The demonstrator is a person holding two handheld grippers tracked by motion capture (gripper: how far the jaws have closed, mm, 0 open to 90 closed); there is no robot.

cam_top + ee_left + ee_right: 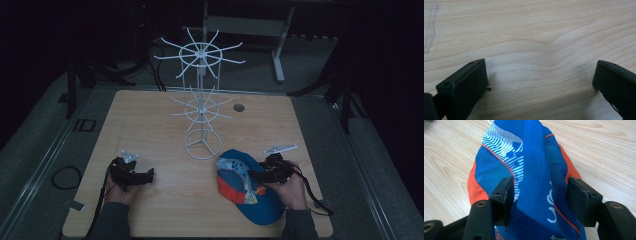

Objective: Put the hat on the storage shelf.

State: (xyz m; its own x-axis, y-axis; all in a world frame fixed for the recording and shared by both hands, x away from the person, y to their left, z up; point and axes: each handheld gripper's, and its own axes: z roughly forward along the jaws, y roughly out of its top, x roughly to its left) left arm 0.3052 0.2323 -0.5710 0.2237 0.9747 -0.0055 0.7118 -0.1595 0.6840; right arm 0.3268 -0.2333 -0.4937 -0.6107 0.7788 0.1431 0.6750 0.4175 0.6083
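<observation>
Right claw (540, 195) low, level, straddling blue cap (534, 170), pads not clearly pressing; left claw (540, 82) open over bare counter (529, 30).

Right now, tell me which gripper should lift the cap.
Right. The right gripper already straddles a raised fold of the blue and orange cap, jaws on either side. The left gripper stands open over bare table, away from the cap.

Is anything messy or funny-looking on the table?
The blue cap looks rumpled: its crown is bunched into a ridge between the right gripper's jaws. The white rack stands upright with nothing hanging on it.
</observation>
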